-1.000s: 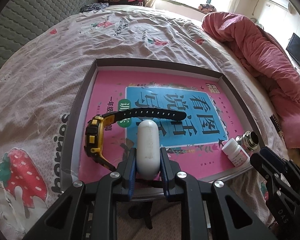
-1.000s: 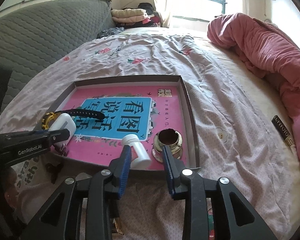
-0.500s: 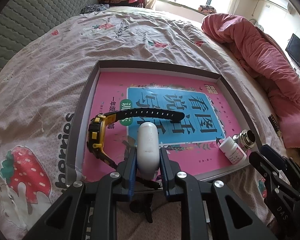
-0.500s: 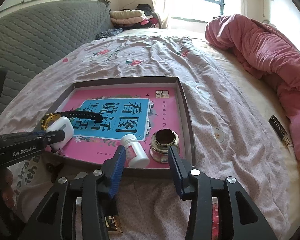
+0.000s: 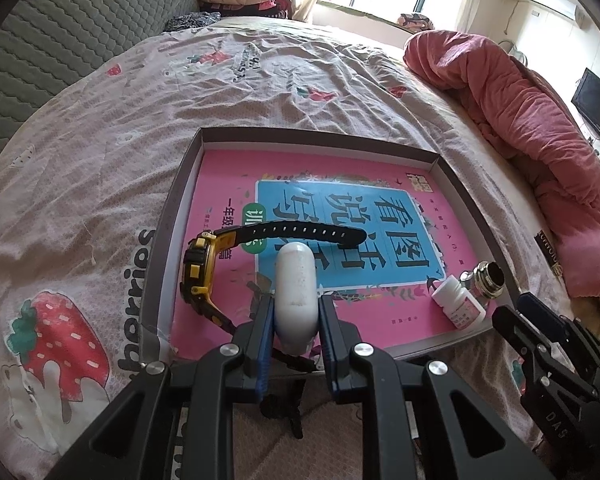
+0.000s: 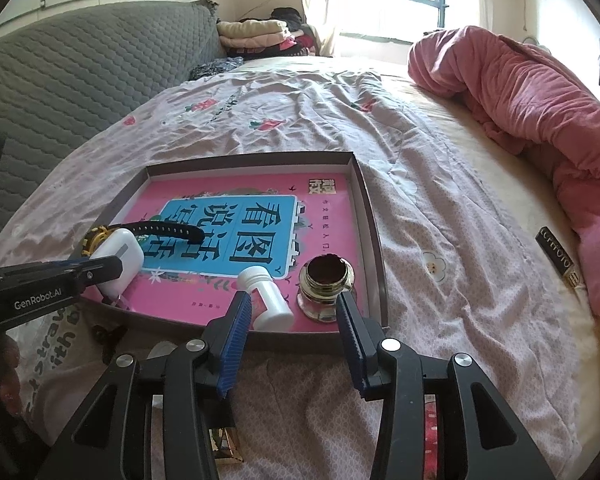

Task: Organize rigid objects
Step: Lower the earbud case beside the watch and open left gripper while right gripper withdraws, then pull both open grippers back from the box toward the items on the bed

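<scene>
A shallow grey box tray (image 5: 176, 196) (image 6: 374, 232) lies on the bed with a pink and blue book (image 5: 340, 208) (image 6: 236, 220) lining it. My left gripper (image 5: 294, 316) is shut on a white rounded case (image 5: 295, 280) (image 6: 120, 256) over the tray's near left part. A yellow and black watch (image 5: 198, 268) (image 6: 160, 230) lies beside it in the tray. My right gripper (image 6: 294, 316) is open and empty at the tray's near right edge. In front of it a small white bottle (image 6: 266, 300) (image 5: 458, 304) lies on its side next to an upright glass jar (image 6: 326, 284) (image 5: 484, 280).
A pink quilt (image 5: 520, 120) (image 6: 540, 112) is piled along the right of the bed. A small black labelled box (image 6: 560, 260) (image 5: 550, 252) lies on the sheet to the right of the tray. A grey padded headboard (image 6: 60, 72) runs along the left.
My right gripper has opened wider and drawn back from the white bottle and jar. My left gripper has drawn back slightly and still holds the white case.
</scene>
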{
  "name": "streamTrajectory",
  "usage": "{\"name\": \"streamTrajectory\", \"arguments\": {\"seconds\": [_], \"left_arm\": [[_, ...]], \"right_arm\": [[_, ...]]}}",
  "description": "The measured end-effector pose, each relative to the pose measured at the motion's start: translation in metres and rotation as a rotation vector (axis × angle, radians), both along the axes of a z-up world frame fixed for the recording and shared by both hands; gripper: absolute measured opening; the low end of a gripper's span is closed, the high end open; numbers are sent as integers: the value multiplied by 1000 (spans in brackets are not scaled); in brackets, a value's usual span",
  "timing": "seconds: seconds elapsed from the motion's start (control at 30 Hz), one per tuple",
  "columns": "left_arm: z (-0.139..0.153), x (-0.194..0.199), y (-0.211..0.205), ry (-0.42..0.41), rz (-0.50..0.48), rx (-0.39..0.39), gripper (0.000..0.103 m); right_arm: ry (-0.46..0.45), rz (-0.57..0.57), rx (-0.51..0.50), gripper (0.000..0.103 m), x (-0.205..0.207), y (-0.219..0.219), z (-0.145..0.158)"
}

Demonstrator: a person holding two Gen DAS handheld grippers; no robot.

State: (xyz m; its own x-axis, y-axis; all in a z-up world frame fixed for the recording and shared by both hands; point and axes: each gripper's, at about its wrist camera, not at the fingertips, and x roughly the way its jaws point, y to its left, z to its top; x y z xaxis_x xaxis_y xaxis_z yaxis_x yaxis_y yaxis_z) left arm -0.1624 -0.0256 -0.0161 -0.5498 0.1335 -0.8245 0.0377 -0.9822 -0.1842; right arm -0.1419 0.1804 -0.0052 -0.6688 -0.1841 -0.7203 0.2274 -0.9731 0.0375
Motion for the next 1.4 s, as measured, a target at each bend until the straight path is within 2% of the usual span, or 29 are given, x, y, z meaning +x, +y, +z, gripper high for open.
{"name": "streamTrajectory", "arguments": {"seconds": [0.53,0.67,1.23,1.3,1.37,1.4], "left_arm": [[33,15,4,78,-10,13,22],[37,18,4,83,-5,2,22],[51,41,-13,102,42,-47,22],[52,43,-12,103,41,-58,25],[54,46,-11,106,40,-68,35],[56,48,-11,110,39,-70,37]], "right_arm": [[25,4,13,47,13,2,10],[35,3,8,56,17,4,15],[83,13,11,60,36,9,32],[94,10,11,60,38,9,34],[103,14,7,61,41,9,36],[108,15,6,63,42,9,38]]}}
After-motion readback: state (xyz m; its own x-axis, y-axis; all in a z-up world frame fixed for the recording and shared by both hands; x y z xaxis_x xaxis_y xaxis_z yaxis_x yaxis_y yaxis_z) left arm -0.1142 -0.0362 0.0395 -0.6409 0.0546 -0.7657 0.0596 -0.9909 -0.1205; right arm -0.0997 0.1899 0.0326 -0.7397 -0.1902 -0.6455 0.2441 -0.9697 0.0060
